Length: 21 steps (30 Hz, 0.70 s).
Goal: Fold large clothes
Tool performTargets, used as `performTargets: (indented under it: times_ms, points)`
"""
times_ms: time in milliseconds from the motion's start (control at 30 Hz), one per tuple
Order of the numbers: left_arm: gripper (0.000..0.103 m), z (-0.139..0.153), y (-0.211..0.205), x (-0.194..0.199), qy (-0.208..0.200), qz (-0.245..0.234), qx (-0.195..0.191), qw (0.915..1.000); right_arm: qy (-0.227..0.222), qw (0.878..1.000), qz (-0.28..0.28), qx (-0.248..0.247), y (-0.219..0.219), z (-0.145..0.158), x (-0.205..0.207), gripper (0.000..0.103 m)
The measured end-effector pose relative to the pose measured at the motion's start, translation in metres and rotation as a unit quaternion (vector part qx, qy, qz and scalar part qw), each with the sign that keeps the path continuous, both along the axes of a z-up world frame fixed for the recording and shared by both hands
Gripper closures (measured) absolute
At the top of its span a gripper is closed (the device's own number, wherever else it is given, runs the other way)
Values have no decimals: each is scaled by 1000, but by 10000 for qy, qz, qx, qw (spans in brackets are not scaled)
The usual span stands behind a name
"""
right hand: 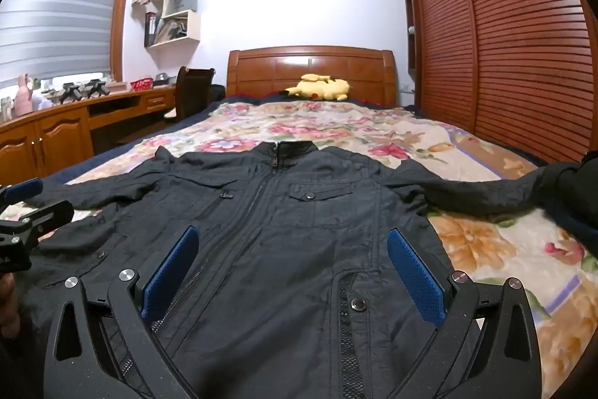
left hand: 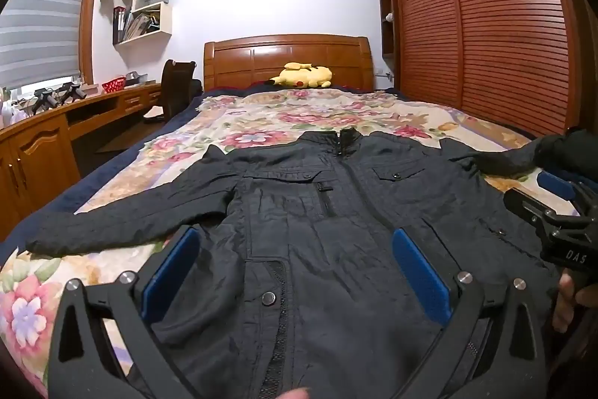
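1. Left wrist view: the black jacket (left hand: 317,212) lies spread front-up on the bed (left hand: 123,171), collar toward the headboard, hem at the foot edge, sleeves out toward both side edges. By my reading the fold has not begun; this is the opening approach. The left tool (left hand: 295,272) hovers over the lower left front with its blue pads spread as wide as they go, nothing between them and no contact I can make out. The right tool (left hand: 560,208) shows at the picture's right edge, also apart and empty
2. Right wrist view: the right tool (right hand: 293,272) hangs wide open above the jacket (right hand: 299,219) near its lower front, gripping nothing. The next move likely calls for each tool to drop onto a sleeve or side hem, pinching one fabric layer cleanly before carrying it toward the zip line
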<state>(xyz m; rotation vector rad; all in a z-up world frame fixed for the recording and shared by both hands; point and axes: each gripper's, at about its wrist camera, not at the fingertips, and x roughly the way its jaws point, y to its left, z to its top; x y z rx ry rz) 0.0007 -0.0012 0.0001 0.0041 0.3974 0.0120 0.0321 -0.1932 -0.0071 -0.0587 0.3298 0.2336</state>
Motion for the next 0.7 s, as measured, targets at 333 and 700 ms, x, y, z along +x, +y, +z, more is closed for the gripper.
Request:
performTargets:
  times_ms: [333,700]
  points:
    - [0,0,7,-4,-22,4,8,10000,-4,10000,2,20,0,-1,1,0]
    - [0,-6,11,0,-25,40,-6,10000,-8,10000,-3,31,-1,-1,-1,0]
